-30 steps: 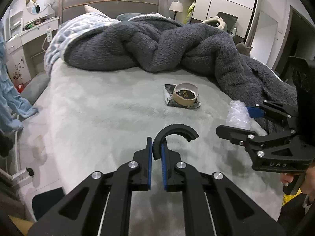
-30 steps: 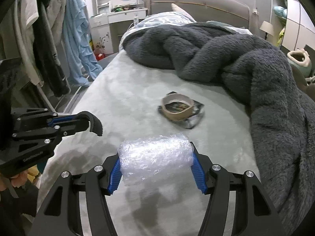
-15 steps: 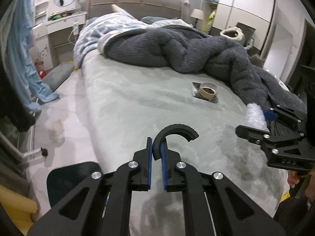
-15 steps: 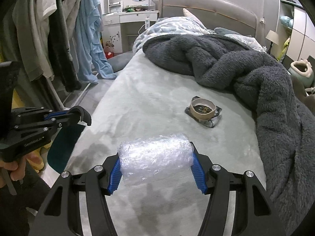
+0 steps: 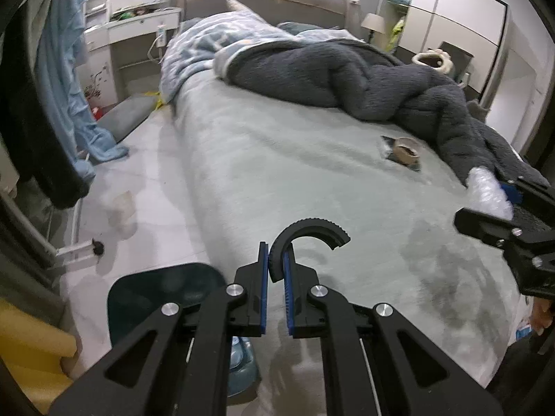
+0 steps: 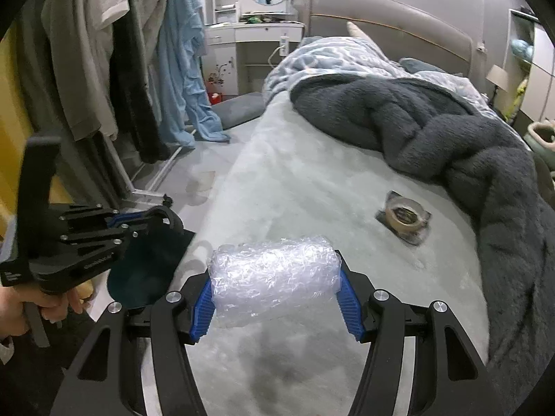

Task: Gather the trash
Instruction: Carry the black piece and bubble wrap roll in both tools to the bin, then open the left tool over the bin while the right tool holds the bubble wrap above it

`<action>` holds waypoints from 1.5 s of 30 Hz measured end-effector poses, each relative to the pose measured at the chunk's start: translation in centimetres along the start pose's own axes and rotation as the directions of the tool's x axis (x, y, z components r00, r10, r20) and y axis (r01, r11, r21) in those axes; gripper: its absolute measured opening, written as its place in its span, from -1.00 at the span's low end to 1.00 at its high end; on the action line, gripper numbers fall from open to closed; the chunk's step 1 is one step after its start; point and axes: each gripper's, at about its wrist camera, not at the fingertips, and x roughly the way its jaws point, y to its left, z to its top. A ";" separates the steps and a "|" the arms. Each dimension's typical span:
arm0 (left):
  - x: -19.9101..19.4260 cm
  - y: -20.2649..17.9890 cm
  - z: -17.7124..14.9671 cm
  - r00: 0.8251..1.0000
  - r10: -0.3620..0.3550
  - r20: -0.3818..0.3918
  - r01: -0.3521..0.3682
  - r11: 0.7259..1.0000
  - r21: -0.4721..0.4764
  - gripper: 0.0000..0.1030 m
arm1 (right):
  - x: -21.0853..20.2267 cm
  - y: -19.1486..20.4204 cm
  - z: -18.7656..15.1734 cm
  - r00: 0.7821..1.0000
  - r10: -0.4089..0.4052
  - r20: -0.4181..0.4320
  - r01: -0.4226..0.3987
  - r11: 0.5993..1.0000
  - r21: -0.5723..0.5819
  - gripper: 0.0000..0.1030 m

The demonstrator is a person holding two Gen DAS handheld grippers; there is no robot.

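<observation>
My left gripper [image 5: 275, 263] is shut on a black curved ridged plastic piece [image 5: 308, 234], held above the bed's left edge. It also shows in the right wrist view [image 6: 152, 216]. My right gripper [image 6: 275, 287] is shut on a roll of clear bubble wrap [image 6: 274, 279], held above the bed; it shows at the right of the left wrist view [image 5: 489, 194]. A tape roll [image 6: 404, 213] sits on a dark wrapper [image 6: 418, 234] further up the bed, also in the left wrist view [image 5: 406, 149]. A dark teal trash bin [image 5: 159, 298] stands on the floor below the left gripper.
A grey fluffy blanket [image 6: 451, 131] is heaped across the far and right part of the grey-green bed [image 6: 295, 187]. Clothes [image 6: 104, 52] hang on a rack at the left. A grey cushion [image 5: 128, 114] lies on the floor. A vanity [image 6: 253, 34] stands beyond.
Both grippers have pulled back and to the left, away from the tape roll. The floor and the teal bin have come into view under the left gripper. Both grips are unchanged.
</observation>
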 end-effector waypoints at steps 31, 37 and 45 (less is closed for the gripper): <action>6.0 15.0 -8.4 0.907 0.078 -0.414 -0.185 0.957 -0.225 -0.82 | 12.7 12.2 3.5 0.976 0.142 -0.163 -0.171 0.969 -0.179 0.19; 6.8 16.4 -9.6 0.881 0.074 -0.467 -0.210 0.946 -0.247 -0.79 | 14.4 13.4 3.6 0.968 0.157 -0.195 -0.192 0.965 -0.179 0.19; 5.7 17.9 -10.1 0.883 0.090 -0.461 -0.229 0.940 -0.255 -0.11 | 16.5 13.6 3.1 0.959 0.163 -0.233 -0.204 0.965 -0.165 0.19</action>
